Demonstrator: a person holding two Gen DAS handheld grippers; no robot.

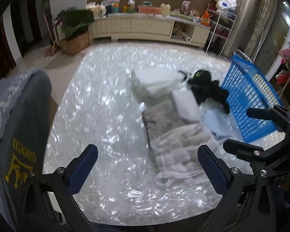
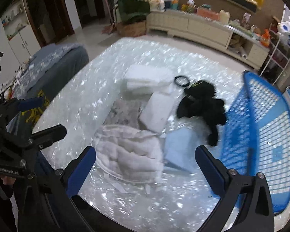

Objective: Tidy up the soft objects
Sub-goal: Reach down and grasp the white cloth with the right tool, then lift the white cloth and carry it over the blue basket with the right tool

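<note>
Right wrist view, sweeping left to right: the left gripper (image 2: 38, 116) pokes in at the left edge, released and carrying nothing. At centre, the white fluffy towel (image 2: 129, 152) sits crumpled on the shiny table (image 2: 125, 203), with the grey cloth (image 2: 123, 112) and white foam blocks (image 2: 150, 89) behind it. The right gripper (image 2: 145, 166) hovers over them, jaws wide, empty. Further right, the black garment (image 2: 203, 104) sprawls beside the blue basket (image 2: 261, 135). Nothing looks sorted yet; it all appears left to do.
</note>
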